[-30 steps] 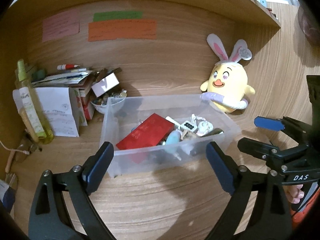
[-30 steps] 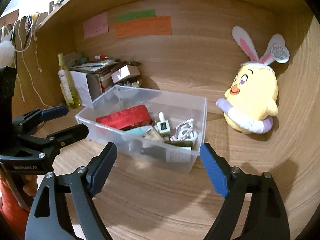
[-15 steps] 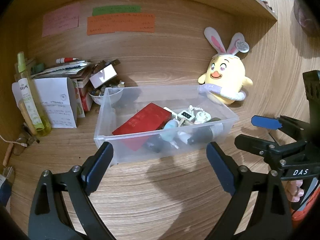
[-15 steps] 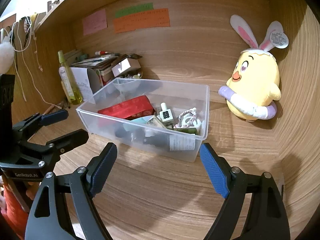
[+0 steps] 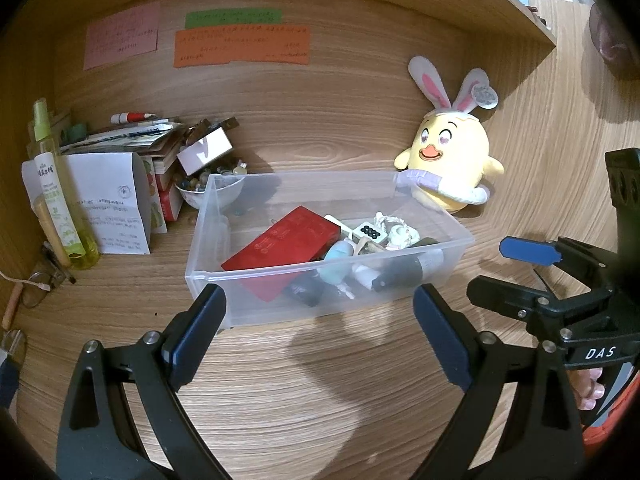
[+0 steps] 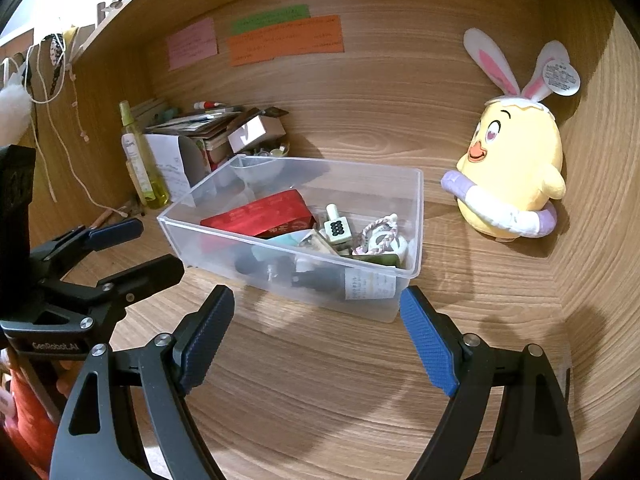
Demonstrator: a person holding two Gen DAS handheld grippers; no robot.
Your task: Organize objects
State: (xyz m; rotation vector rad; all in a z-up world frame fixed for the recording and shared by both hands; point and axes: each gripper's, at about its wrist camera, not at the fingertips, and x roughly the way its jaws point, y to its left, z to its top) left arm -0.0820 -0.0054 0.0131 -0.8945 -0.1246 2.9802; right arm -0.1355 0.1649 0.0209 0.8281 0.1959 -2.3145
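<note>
Tools (image 5: 318, 328) (image 6: 316, 330) agape before bin (image 5: 256, 308)

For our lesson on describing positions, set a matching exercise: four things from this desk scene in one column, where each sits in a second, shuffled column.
Things:
1. red box
2. chick plush
3. spray bottle
4. orange note

Places:
A. stuck on the back wall
B. inside the clear bin
C. standing left of the bin
D. right of the bin, against the wall

Pairs: 1-B, 2-D, 3-C, 4-A

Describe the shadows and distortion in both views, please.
Left wrist view: fisheye bends the shelf edge; soft shadows on the wooden desk before the clear plastic bin. Right wrist view: similar bending; the chick plush casts a shadow right.
</note>
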